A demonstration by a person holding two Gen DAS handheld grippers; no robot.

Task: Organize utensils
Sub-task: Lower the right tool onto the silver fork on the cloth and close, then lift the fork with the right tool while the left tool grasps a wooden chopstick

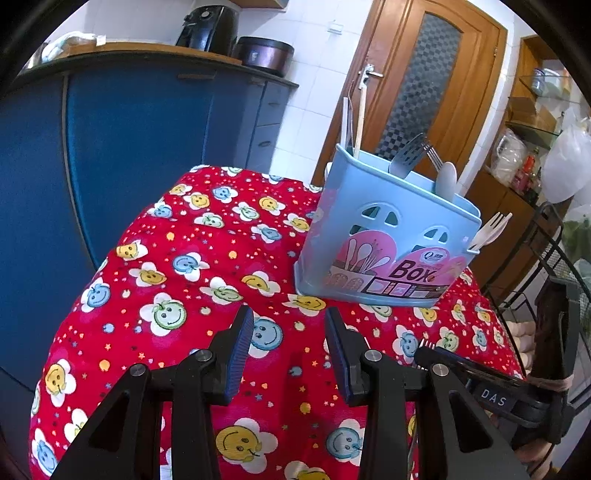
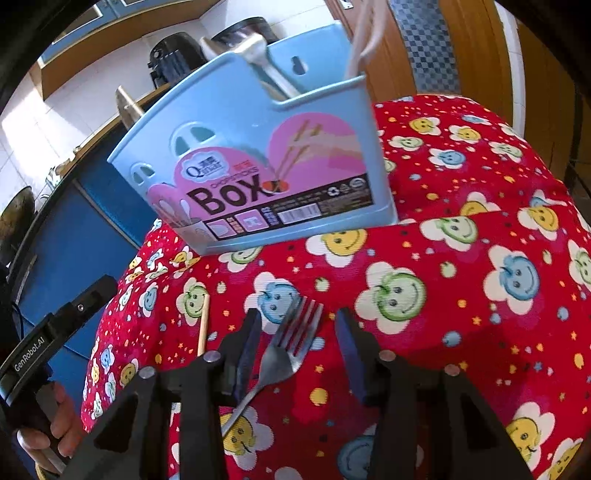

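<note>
A light blue utensil box [image 1: 384, 236] stands on the red smiley-patterned cloth [image 1: 207, 258] and holds forks, a spoon, a slotted spatula and chopsticks. It also shows in the right wrist view [image 2: 258, 162]. A metal fork [image 2: 291, 343] lies on the cloth between the open fingers of my right gripper [image 2: 299, 343], tines pointing toward the box. A wooden chopstick [image 2: 203, 325] lies just left of it. My left gripper [image 1: 290, 343] is open and empty above the cloth, in front of the box. The right gripper [image 1: 480, 384] shows at the lower right of the left wrist view.
A blue cabinet [image 1: 129, 140] with an air fryer [image 1: 208, 27] and a pot stands behind at left. A wooden door [image 1: 417, 85] is behind the box. Shelves and a black wire rack [image 1: 546, 258] stand at right. The person's left hand holding the other gripper [image 2: 44, 350] is at lower left.
</note>
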